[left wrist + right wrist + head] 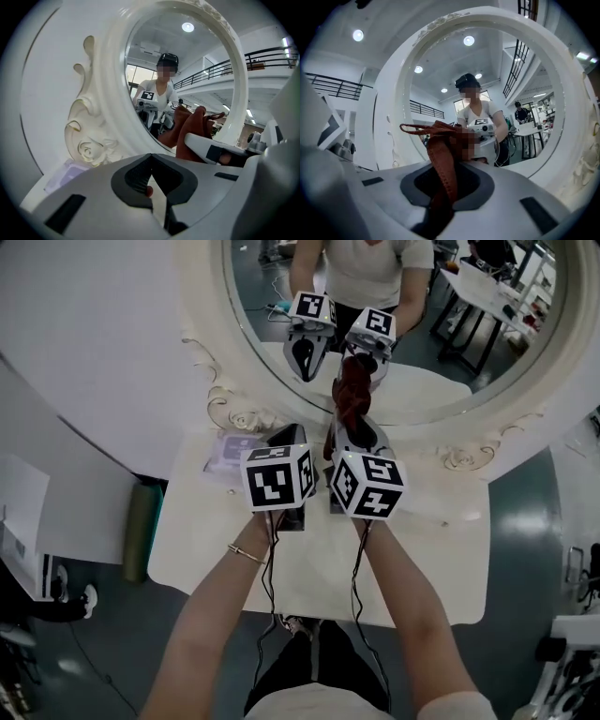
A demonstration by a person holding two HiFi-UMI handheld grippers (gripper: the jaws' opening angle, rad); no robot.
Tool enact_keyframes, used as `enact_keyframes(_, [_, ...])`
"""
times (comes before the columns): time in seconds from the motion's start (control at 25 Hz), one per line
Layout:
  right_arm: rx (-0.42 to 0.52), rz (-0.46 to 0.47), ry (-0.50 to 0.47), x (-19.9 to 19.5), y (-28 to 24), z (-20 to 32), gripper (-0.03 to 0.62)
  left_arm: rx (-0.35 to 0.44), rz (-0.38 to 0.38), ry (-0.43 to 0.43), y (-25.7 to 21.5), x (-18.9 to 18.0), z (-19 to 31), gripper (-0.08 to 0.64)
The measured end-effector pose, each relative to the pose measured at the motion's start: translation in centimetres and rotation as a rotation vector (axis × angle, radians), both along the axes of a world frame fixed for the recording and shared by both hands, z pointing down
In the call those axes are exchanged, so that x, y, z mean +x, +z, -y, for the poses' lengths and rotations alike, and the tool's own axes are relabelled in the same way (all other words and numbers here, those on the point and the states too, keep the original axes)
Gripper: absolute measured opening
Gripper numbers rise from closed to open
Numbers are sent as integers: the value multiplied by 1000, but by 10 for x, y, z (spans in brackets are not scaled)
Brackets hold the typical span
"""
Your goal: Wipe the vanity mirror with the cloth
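Head view: both grippers sat over the white table [412, 559], tips at the vanity mirror [234, 413]. Cloth [352, 395] stood up against the lower glass.
Left gripper view: left gripper [151, 161] jaws were together, nothing clearly held.
Right gripper view: right gripper [449, 174] was clamped on the red-brown cloth [443, 154], just before the mirror [393, 93].

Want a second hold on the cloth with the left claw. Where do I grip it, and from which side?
Grip the loose bunched end of the cloth that stands up above the right claw, which pinches its lower part. Come from the left, where the left claw sits beside it; the vanity mirror probably blocks the far side.
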State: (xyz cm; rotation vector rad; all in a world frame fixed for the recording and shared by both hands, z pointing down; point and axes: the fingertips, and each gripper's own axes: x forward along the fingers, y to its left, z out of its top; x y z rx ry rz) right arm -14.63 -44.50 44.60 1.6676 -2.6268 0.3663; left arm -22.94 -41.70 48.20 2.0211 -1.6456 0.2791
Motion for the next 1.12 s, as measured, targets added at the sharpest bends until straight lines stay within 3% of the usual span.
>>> enact_keyframes(0.28, [15, 28, -69, -71, -5, -2, 63, 16, 18, -69, -3, -68, -9, 3])
enact_keyframes(0.48, [16, 35, -63, -76, -4, 1, 63, 15, 7, -105, -2, -91, -16, 3])
enact_keyframes(0.88, [20, 25, -86, -58, -16, -13, 63, 28, -11, -71, -10, -67, -15, 3])
enact_keyframes(1.12, [14, 16, -91, -21, -27, -51, 63, 70, 3, 20, -25, -33, -44, 3])
